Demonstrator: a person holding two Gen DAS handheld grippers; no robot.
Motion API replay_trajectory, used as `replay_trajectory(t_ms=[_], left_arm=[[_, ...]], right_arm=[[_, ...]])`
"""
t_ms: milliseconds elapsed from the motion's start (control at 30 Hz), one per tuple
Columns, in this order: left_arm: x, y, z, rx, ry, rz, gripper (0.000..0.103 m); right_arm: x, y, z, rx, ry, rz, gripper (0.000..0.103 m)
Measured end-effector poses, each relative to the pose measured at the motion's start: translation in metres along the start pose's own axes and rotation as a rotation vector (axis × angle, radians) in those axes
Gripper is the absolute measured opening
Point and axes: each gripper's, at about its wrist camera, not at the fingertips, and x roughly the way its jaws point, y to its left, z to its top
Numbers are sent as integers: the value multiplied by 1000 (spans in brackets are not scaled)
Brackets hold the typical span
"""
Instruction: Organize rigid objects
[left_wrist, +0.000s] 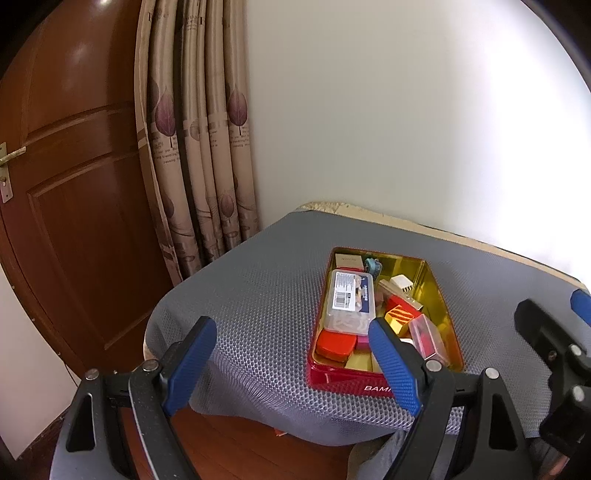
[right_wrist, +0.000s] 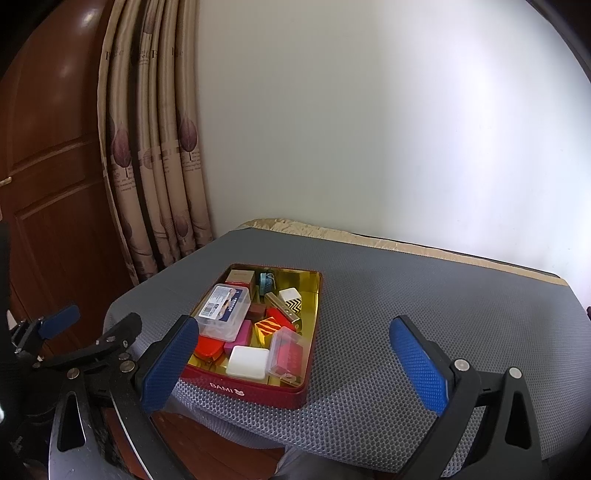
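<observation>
A grey mesh mat (right_wrist: 424, 314) covered the table, and on it sat the red tin (right_wrist: 258, 387), crowded with small rigid boxes (right_wrist: 223, 312). Both the left gripper (left_wrist: 291, 365) and the right gripper (right_wrist: 299, 365) hung wide and empty before it. Sorting looked nearly finished or unstarted; the next move would need a reach into the tin.

A low table (right_wrist: 424, 254) stands in the corner by the wall, its pale golden cloth (right_wrist: 295, 223) showing only along the far edge. A grey honeycomb-mesh mat (right_wrist: 424, 306) covers the top and droops over the near edge. Directly on the mat, towards its left near part, sits an open red tin (right_wrist: 255, 392) marked BAMI, gold inside and crowded with small boxes and cases.
</observation>
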Motion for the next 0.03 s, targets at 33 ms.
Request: replay_trajectory(t_ms=[33], left_arm=[[0,1,0,-6,5,-5,87]], right_arm=[[0,-1,0,0,-1,0,103]])
